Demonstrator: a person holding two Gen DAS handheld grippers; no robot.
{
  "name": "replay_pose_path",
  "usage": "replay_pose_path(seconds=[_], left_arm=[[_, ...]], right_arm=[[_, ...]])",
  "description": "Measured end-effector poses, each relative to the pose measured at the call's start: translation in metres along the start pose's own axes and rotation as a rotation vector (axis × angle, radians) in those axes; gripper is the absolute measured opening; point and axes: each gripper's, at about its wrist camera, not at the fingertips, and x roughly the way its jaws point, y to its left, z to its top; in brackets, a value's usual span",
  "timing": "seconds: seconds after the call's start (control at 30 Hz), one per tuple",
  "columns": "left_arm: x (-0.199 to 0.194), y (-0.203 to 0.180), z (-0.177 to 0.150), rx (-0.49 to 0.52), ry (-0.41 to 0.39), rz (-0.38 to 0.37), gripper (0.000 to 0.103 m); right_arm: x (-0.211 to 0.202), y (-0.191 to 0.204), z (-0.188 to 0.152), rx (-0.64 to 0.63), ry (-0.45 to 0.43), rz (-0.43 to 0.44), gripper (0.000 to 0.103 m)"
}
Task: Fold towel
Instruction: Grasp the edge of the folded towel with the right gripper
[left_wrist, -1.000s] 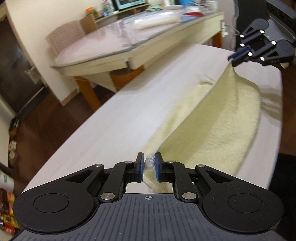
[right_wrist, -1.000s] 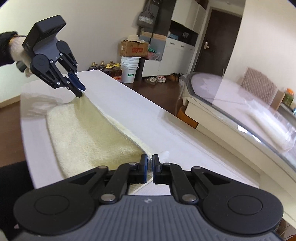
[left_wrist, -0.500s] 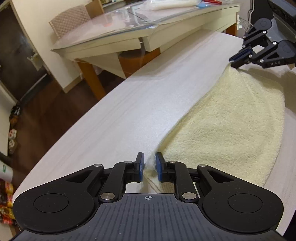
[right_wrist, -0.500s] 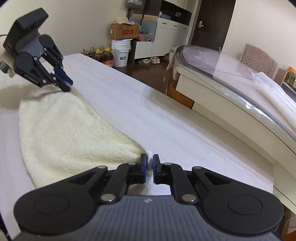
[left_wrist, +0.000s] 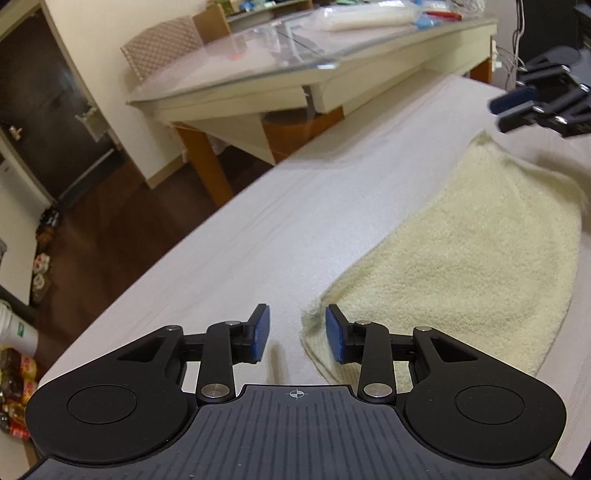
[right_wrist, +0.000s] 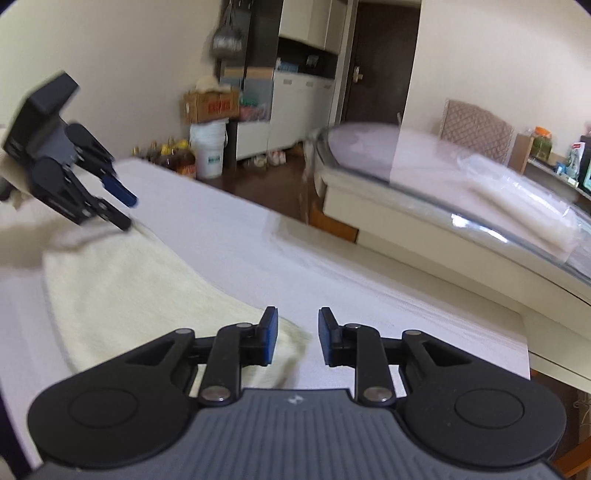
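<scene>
**Both grippers let go, towel down on the table**

We see the towel (left_wrist: 469, 258) lying flat on the white table (left_wrist: 277, 229), a pale yellow, fluffy sheet stretched between our two grippers. In the left wrist view it runs from the near right up toward the far right of the table.

Our left gripper (left_wrist: 297, 334) has just been opening: its jaws stand apart, and its blue pads (left_wrist: 260, 334) press on nothing. The towel's near corner, a little frayed, lies on the table in the gap, just beside the right-hand pad; we cannot tell whether it brushes that pad. The bare table shows under the rest of the gap.

Our right gripper (right_wrist: 295, 338) has also just been opening. Its jaws are spread, and the other end of the towel (right_wrist: 122, 291) lies below and to the left of them, its edge reaching under the left-hand finger and tapering off in the gap. Nothing is pinched there.

Each gripper shows up in the other's view. From the left wrist, the right gripper (left_wrist: 517, 110) hangs over the towel's far corner, blurred, with its fingers apart. From the right wrist, the left gripper (right_wrist: 125, 210) is at the far left, tilted down toward the towel's far edge, also blurred.

Beyond the white table stands a glass-topped table (left_wrist: 295, 85), well apart from the towel.
</scene>
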Motion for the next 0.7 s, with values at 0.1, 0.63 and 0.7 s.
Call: replay_pose_path(seconds=[0.1, 0.63, 0.7], left_arm=[[-0.006, 0.004, -0.003, -0.011, -0.002, 0.020, 0.047], [-0.028, 0.029, -0.031, -0.085, -0.032, 0.108, 0.093], [-0.030, 0.034, -0.034, -0.090, -0.041, 0.112, 0.093]], right_arm=[[-0.017, 0.040, -0.001, -0.045, -0.032, 0.034, 0.029], [0.038, 0.245, 0.017, -0.424, -0.003, 0.068, 0.041], [0.045, 0.255, 0.021, -0.465, 0.008, 0.043, 0.041]])
